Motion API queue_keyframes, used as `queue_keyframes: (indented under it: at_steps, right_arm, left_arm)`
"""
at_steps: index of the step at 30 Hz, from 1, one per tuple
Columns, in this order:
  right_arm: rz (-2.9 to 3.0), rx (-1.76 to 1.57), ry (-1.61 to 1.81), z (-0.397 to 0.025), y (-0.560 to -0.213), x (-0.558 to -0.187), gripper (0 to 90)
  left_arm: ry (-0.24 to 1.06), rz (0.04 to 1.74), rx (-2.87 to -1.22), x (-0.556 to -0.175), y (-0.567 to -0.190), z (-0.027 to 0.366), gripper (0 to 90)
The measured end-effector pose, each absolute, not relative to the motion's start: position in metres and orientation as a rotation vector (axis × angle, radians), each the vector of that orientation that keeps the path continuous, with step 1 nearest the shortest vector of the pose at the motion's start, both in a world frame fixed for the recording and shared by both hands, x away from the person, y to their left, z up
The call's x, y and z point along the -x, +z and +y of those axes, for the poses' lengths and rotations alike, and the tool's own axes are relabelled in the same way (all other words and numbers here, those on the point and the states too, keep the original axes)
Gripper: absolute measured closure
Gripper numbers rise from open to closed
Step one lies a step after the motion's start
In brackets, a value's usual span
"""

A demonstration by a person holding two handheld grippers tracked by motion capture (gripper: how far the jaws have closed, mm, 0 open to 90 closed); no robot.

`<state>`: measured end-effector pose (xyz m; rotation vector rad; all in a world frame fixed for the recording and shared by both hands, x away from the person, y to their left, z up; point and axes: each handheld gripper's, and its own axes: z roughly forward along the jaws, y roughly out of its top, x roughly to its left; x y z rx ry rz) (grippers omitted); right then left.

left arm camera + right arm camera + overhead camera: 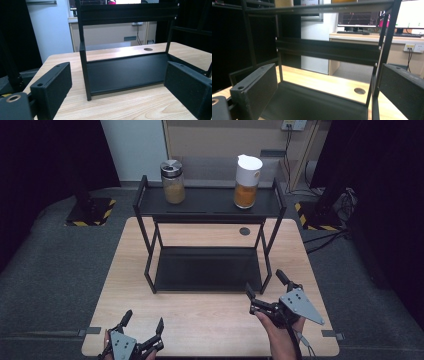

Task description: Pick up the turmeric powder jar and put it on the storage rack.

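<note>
High view gives us the whole layout: a two-tier black rack (pixel 207 240) stands on the wooden table (pixel 125 280), with a glass jar (pixel 173 182) of pale grains at the left of its top shelf and a white-lidded bottle (pixel 247 181) of orange powder at the right, the two well apart. Our left gripper (pixel 141 326) sits at the near table edge, jaws spread with nothing between them; our right gripper (pixel 265 286) hovers just beside the rack's near right leg, jaws likewise wide and empty. We judge the step in hand to be a reach toward the rack, and the white-lidded bottle is the nearer target for the right side. To do it well, we would lift the gripper clear of the top shelf's front rail before going forward, keep the jaws spread wide, approach level, and close low on the bottle's body rather than on its lid — a tall bottle tips easily if nudged high. Left gripper view shows what the overhead cannot: the lower shelf (pixel 125 71) is bare, seen from near table height between the open jaws of the left gripper (pixel 130 85). Right gripper view, looking through the frame between the open jaws of the right gripper (pixel 327 92), shows a desk with monitors (pixel 377 17) behind — and only the underside of the top shelf, so we cannot judge the bottle from there.
</note>
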<state>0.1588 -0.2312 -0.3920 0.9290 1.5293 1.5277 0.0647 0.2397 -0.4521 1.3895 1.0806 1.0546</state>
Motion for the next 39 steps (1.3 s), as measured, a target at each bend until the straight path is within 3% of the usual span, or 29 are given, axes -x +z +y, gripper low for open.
queue_keyframes:
  at_steps: [27,39]
  right_arm:
    - [1.525,-1.025,1.536,-0.255,-0.471,-0.131,3.0]
    - [1.526,-1.03,1.531,-0.258,-0.481,-0.129,3.9]
  left_arm:
    - [1.067,1.096,-1.39,-0.077,-0.455,0.237,7.1]
    - [1.067,1.113,-1.38,-0.078,-0.456,0.239,7.1]
